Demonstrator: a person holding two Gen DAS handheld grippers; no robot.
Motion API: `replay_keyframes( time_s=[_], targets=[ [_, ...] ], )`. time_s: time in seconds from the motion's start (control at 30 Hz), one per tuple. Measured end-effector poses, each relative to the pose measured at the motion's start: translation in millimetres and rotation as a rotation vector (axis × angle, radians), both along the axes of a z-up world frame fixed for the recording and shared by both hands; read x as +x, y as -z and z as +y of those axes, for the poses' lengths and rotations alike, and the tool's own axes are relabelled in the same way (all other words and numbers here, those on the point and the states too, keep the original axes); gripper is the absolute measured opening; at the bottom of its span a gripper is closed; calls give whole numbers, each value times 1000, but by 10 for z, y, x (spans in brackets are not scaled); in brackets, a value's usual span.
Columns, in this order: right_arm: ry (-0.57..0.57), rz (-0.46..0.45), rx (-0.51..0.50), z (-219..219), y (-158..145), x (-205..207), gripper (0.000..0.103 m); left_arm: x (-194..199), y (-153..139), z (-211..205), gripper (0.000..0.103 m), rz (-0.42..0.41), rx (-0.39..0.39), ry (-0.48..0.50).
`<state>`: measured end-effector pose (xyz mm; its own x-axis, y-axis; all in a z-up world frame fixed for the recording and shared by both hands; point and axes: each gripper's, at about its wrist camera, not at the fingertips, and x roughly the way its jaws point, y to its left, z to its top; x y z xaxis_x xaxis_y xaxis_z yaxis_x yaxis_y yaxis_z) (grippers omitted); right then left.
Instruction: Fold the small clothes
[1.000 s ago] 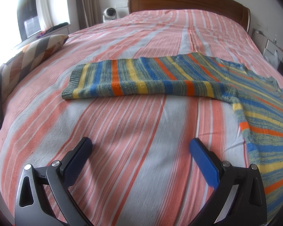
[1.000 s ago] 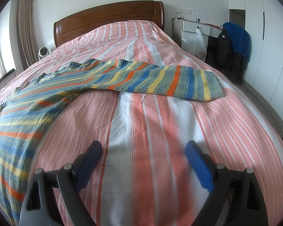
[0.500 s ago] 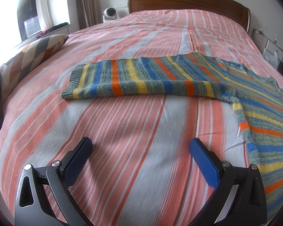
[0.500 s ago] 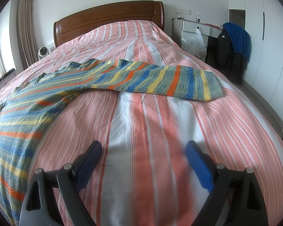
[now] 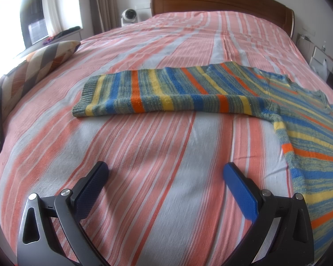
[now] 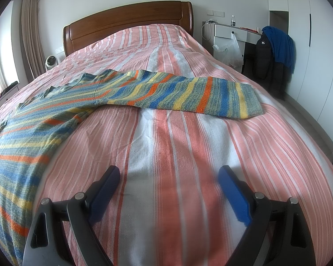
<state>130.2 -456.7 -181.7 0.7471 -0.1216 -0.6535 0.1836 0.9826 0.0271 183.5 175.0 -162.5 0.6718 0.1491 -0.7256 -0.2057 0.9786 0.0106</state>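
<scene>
The sweater (image 5: pixel 211 93) lies flat on the big bed (image 5: pixel 144 155), spread out with its arms stretched to both sides, most likely so that every part can be seen and folded neatly. It is a knitted one with blue, yellow, orange and green stripes. The bed has a pink and white striped cover, and it is wide and soft, so it makes a good place to fold clothes. In the left view, one sleeve (image 5: pixel 166 93) reaches across the bed toward a striped pillow (image 5: pixel 40 64), and the body of the sweater runs off to the right side. In the right view, the other sleeve (image 6: pixel 188 95) reaches the other way, and the body (image 6: pixel 22 146) runs off to the left. So the sweater sits in the middle, between the two hands. The left gripper (image 5: pixel 165 173) hangs over bare bed, near the sweater's side edge but not touching it, and its fingers (image 5: pixel 239 190) are spread wide with nothing in them. The right gripper (image 6: pixel 168 175) does the same on its side, fingers (image 6: pixel 233 192) wide and empty. I think both are held wide like this to be ready to take hold. No fold looks done yet, and I would guess a sleeve comes first.
</scene>
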Motion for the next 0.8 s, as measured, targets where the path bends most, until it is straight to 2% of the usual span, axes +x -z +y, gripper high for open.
replay_keyframes(
  time_s=[0.8],
  targets=[
    [-1, -2, 5, -7, -3, 10, 90, 0, -1, 4, 103, 0, 0, 0]
  ],
)
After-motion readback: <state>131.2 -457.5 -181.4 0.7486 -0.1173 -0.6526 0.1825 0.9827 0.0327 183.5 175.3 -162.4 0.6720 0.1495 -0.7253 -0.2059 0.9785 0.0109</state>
